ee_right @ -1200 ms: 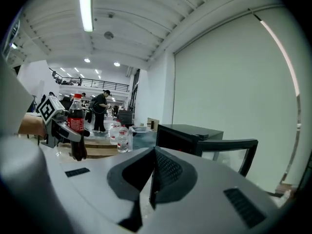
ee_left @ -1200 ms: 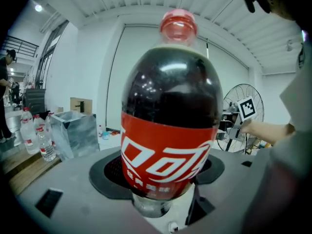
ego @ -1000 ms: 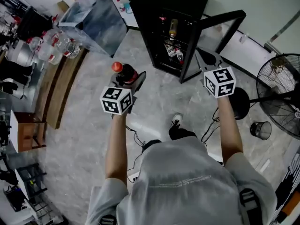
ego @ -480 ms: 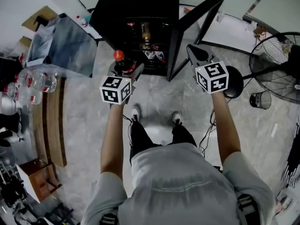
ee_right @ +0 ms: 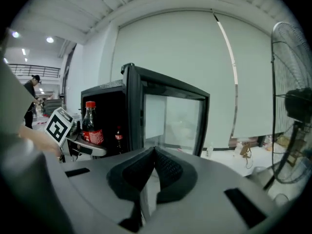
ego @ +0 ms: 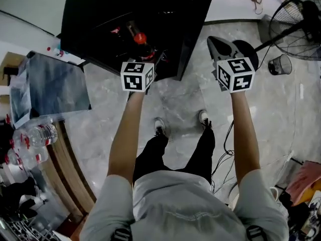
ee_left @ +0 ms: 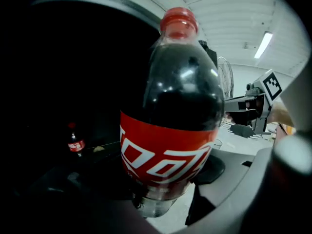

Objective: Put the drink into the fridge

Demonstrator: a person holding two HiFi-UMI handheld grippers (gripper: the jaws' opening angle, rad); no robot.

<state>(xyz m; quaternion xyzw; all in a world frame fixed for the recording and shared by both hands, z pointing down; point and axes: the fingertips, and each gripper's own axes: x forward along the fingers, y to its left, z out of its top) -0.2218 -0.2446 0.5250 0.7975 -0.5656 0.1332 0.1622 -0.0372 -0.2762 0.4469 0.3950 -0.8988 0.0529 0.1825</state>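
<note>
A dark cola bottle [ego: 142, 45] with a red cap and red label is held upright by my left gripper [ego: 145, 55], which is shut on its lower body. The bottle [ee_left: 170, 111] fills the left gripper view, right at the black fridge's [ego: 125, 14] dark opening. Deep inside stands another small cola bottle [ee_left: 75, 143]. The fridge's glass door [ee_right: 170, 116] is swung open to the right. My right gripper [ee_right: 153, 152] is shut and empty, held right of the door [ego: 196, 29] at about the same height as the left gripper [ee_right: 73, 140].
A standing fan [ego: 296, 14] and a small bin [ego: 279, 64] are on the right. A plastic-wrapped box [ego: 47, 89], water bottles [ego: 35, 134] and a wooden bench [ego: 70, 159] lie at the left. Cables [ego: 225, 139] trail on the marble floor by the person's feet.
The person has walked up to the fridge. My left gripper has carried the cola bottle forward to the fridge's opening; the right gripper has stayed shut beside the door.
</note>
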